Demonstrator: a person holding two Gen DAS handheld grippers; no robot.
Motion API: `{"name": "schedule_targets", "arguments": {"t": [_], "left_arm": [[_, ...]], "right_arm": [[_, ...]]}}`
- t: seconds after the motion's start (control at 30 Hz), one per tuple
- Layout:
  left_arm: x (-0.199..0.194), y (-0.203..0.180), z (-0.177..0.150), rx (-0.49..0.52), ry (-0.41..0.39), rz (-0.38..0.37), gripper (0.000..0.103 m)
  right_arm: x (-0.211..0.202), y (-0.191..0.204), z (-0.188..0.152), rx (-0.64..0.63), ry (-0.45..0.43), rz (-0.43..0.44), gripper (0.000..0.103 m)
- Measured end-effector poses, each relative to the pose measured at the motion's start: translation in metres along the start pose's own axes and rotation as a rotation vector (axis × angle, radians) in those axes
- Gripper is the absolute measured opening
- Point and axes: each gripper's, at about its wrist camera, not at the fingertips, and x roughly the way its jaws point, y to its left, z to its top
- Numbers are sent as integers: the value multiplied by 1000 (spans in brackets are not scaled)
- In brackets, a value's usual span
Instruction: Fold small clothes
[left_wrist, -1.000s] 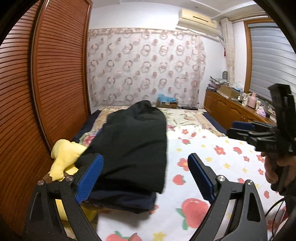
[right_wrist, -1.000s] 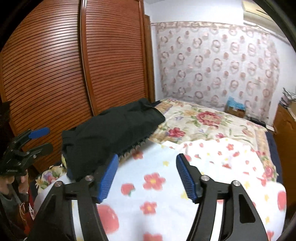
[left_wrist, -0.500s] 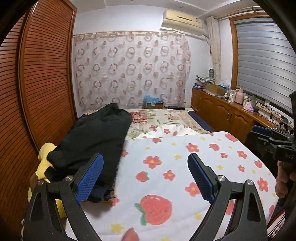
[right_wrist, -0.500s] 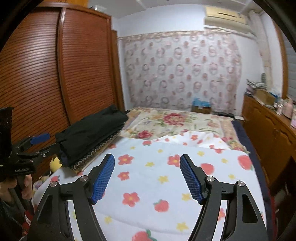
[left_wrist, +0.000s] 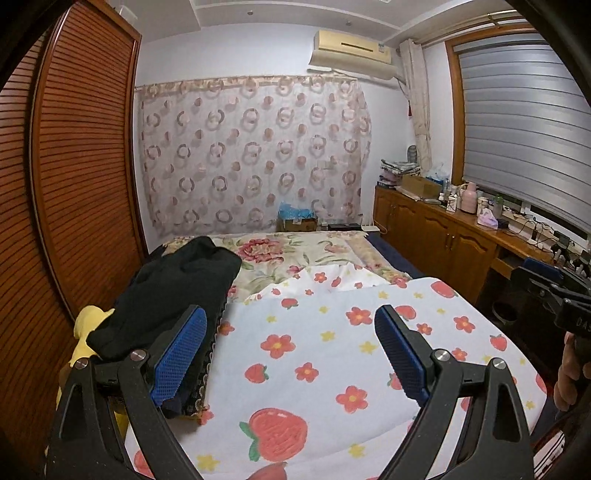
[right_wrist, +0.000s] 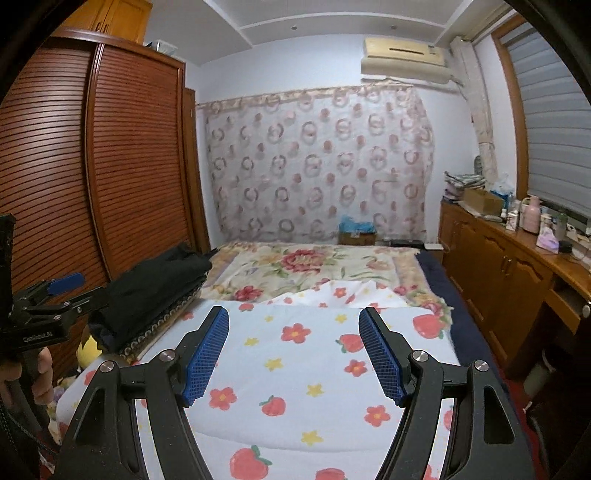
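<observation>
1. Left wrist view: the left gripper (left_wrist: 290, 354) stands wide, its blue pads well apart with nothing between them, hovering over the near part of the bed.
2. Same view: the task's thing, a pile of dark clothes (left_wrist: 173, 295), lies along the left edge of the bed, on the wardrobe side. It looks neatly stacked, with a patterned trim showing at its lower edge. How many garments are in it I cannot tell.
3. Same view: a yellow soft toy (left_wrist: 88, 328) pokes out just beside the pile at the bed's left edge. One strawberry-and-flower sheet (left_wrist: 332, 354) covers the near part of the bed, and one floral quilt (left_wrist: 291, 254) lies at the far end.
4. Same view: the right gripper (left_wrist: 554, 291) shows at the right margin, beyond the bed's right edge, with a hand (left_wrist: 570, 376) under it.
5. Right wrist view: that gripper is also wide and empty, its jaws having just opened a little further. It points across the sheet toward the far end of the bed.
6. Same view: the pile sits at the bed's left edge, with the left tool hanging close beside its near end. I count two grippers and one pile.
7. My judgement: this is a gap between garments, with the pile apparently done and neither tool carrying cloth. No unfolded garment shows on the sheet, so the next move calls for bringing one onto its bare middle and spreading it flat.
</observation>
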Motion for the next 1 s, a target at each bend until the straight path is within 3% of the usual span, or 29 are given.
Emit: {"name": "schedule_targets", "arguments": {"t": [0.27,1.0], "left_arm": [[-3,-3,1,-3,-9,-5,93],[-3,-2,1,-1,-9,-2,93]], "right_arm": [[-2,10,-10,15,-23,-16,75],[2,-13,-13,19,-20,-14,75]]}}
